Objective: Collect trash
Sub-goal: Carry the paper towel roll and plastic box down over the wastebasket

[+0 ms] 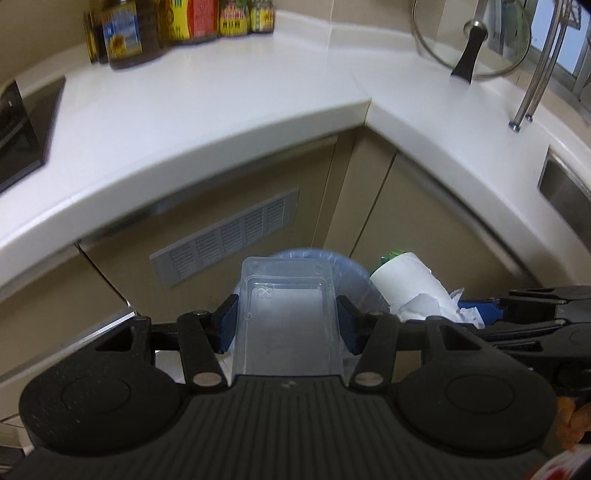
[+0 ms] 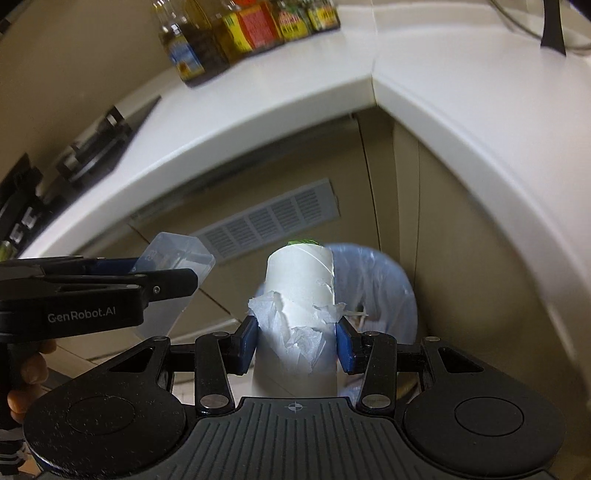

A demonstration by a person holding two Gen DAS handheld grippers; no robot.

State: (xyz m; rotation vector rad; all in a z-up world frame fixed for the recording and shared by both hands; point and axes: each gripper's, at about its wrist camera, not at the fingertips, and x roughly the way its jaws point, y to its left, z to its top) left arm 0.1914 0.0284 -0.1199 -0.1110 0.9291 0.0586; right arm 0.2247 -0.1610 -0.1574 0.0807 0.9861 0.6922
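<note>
Nearest the lens in left wrist view: clear plastic container (image 1: 286, 321), open side up, pinched btwn the blue pads of the left claw (image 1: 287, 321), both pads pressing its side walls. It sticks out fwd past the fingertips, over the bin (image 1: 354, 273), which has a pale blue liner and stands on the floor in the inside corner of the cabinets.

Right claw (image 2: 296, 339) is clamped on a white paper cup (image 2: 301, 280) lying lengthwise along the fingers, base toward the camera, w/ crumpled white tissue (image 2: 303, 338) bunched against it btwn the pads. A bit of green shows at the cup's far end; can't tell what it is. Cup is above the bin's near rim, liner visible behind and to the right of it.

Both claws side by side, close, tilted down toward the bin; the left one w/ its container shows at the left edge of right wrist view.

White worktop (image 1: 207, 110) wraps the corner above. On it: sauce bottles (image 1: 177, 26) at the back, glass lid (image 1: 476, 40) leaning w/ black knob, hob (image 1: 22, 129) at left. Grey vent grille (image 1: 225, 236) in the cabinet front. Frames somewhat blurred
</note>
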